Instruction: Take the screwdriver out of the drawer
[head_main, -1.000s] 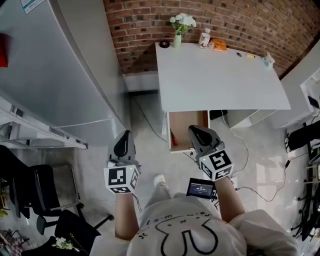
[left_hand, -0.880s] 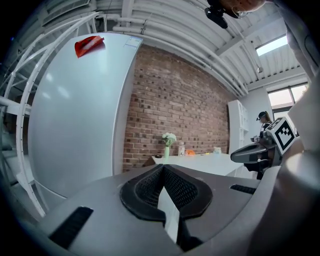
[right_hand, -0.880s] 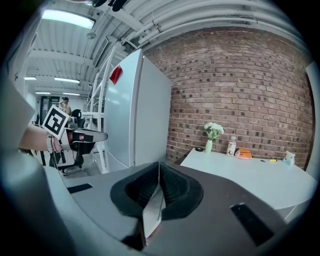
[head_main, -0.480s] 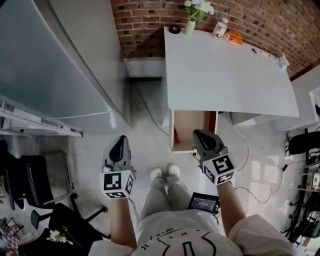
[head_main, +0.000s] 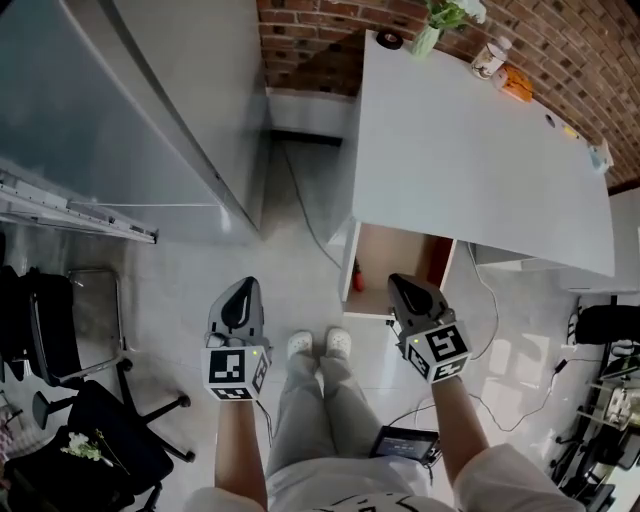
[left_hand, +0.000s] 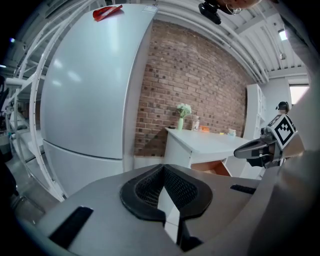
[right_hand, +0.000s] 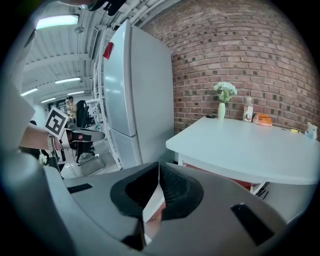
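The wooden drawer (head_main: 398, 262) stands pulled out from under the white table (head_main: 480, 150). A red-handled screwdriver (head_main: 356, 276) lies along the drawer's left wall. My right gripper (head_main: 401, 285) hovers at the drawer's front edge, shut with nothing in it. My left gripper (head_main: 243, 291) hangs over the tiled floor left of the drawer, also shut and empty. In the left gripper view the shut jaws (left_hand: 162, 168) point at the table, with the drawer (left_hand: 216, 169) and the right gripper (left_hand: 255, 148) to the right. In the right gripper view the table (right_hand: 250, 145) lies ahead.
A large grey refrigerator (head_main: 120, 100) fills the left. A vase of flowers (head_main: 432, 28) and small items stand along the table's far edge by the brick wall. Black office chairs (head_main: 60, 340) sit at lower left. Cables (head_main: 505, 400) trail on the floor at right.
The view has shifted toward the table, so the drawer now lies just ahead of the right gripper. Both grippers stayed shut and kept their spacing.
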